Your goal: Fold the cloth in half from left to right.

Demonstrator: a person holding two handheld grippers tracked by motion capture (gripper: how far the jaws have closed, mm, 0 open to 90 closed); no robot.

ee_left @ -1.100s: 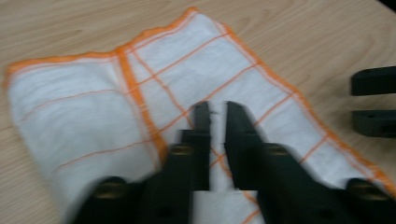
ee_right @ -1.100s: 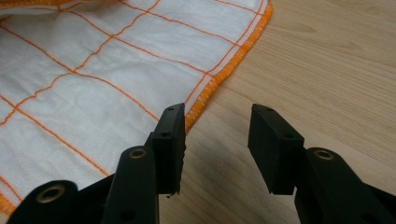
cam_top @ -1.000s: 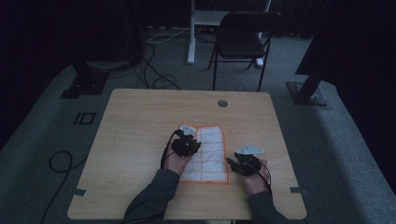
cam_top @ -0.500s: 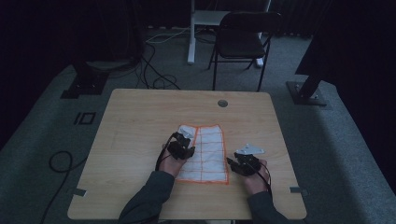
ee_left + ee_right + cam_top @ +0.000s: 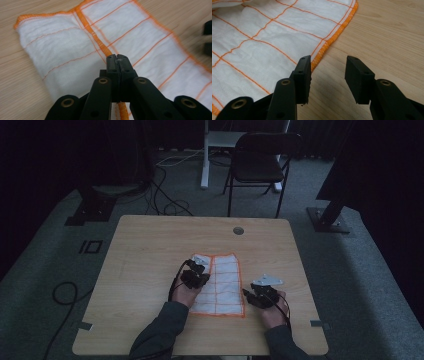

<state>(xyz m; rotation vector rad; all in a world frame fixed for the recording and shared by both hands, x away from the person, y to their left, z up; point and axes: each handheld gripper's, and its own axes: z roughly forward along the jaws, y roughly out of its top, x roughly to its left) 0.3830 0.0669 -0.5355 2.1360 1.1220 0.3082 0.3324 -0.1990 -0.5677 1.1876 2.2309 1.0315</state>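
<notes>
A white cloth with an orange grid and orange hem lies flat on the wooden table; its left part is folded over onto itself. My left gripper sits at that folded edge. Its jaws have just been closing and now stand shut on the cloth's orange hem, which runs in between the tips of the left gripper. My right gripper rests at the cloth's right edge near the front. In the right gripper view the right gripper is open over bare wood, its left jaw beside the hem of the cloth.
A round grommet is set in the table's far edge. A black chair and a white stand are on the floor beyond, with cables at the far left.
</notes>
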